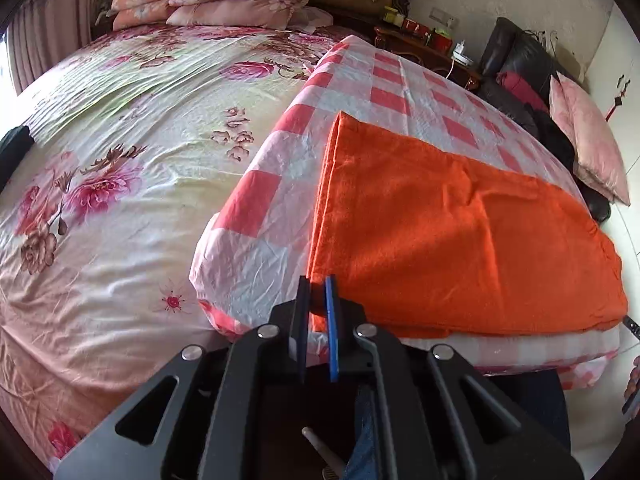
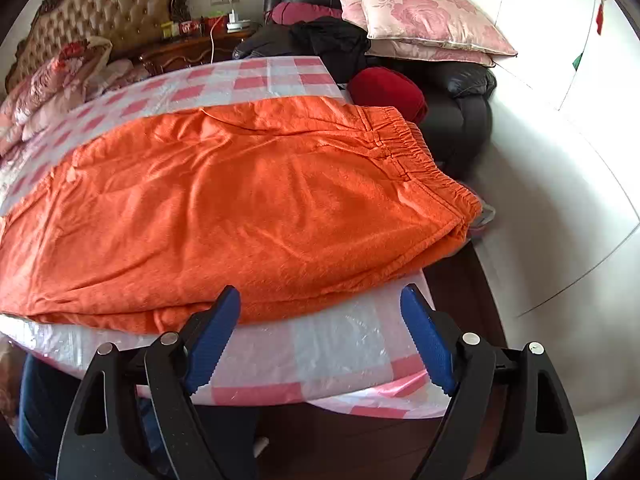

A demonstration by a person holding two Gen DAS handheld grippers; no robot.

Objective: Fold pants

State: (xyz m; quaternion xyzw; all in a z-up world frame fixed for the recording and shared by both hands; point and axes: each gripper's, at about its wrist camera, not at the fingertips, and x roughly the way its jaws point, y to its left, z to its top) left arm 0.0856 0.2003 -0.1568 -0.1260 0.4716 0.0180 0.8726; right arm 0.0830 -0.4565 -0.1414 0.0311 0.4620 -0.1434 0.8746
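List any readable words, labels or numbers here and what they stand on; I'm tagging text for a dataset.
None can be read.
Red and green containers on the bedside cabinet: any printing is too small and blurred.
Orange pants: no label or print shows.

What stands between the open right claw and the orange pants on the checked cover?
Nothing visible. The right claw hangs open just before the orange fabric pants' near edge, over bare pink-and-white checked plastic cover.
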